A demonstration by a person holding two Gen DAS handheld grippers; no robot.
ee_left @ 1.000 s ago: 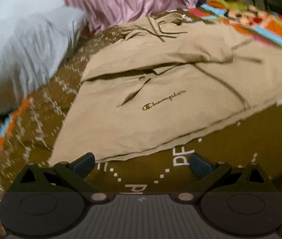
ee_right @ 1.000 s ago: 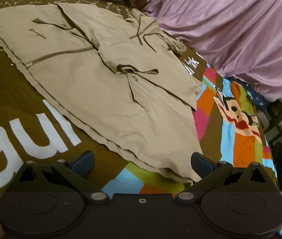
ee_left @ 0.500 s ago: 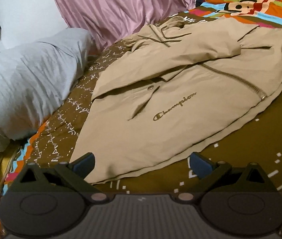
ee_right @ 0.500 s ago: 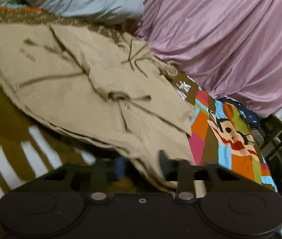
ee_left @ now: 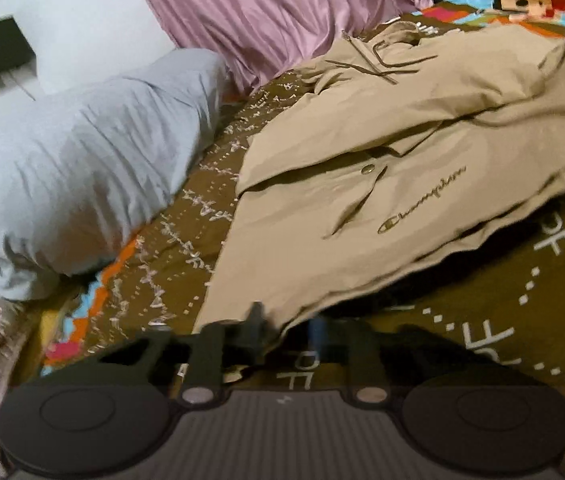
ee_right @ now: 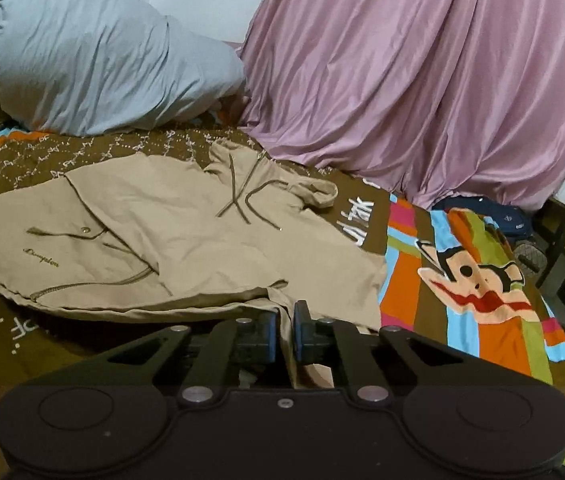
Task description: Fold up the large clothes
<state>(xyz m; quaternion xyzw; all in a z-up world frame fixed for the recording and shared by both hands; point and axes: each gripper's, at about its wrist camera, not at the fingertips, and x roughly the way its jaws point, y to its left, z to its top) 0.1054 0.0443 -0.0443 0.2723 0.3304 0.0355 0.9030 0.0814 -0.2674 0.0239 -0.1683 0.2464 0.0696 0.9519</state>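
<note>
On the bed, across the brown printed bedspread (ee_right: pixel 6 344), lies the tan jacket (ee_right: pixel 186 248), sleeves already folded in over the chest, hood and drawcords toward the pink curtain (ee_right: pixel 422 80). A grey pillow (ee_right: pixel 82 60) sits beyond it, near but apart.

Change over the last second: both grippers were spread wide and clear of the cloth, short of the hem. The right gripper (ee_right: pixel 283 334) closed first, at the half-second mark; its fingers now stand drawn in to a narrow gap with tan fabric pinched between them at the hem corner nearest the cartoon-print side. The left gripper (ee_left: pixel 286 330) has followed: its fingers have come in from wide to narrow, meeting the opposite hem corner. This view is motion-blurred, but the hem there looks lifted off the bedspread, with shadow under it, so a grip on fabric is likely.

Judgement: both bottom corners secured; the step in hand is the lengthwise fold, carrying the hem up toward the hood. The two hands need to rise together and keep the hem taut, or the folded-in sleeves may slide out. The left grip looks shallow and could slip.
</note>
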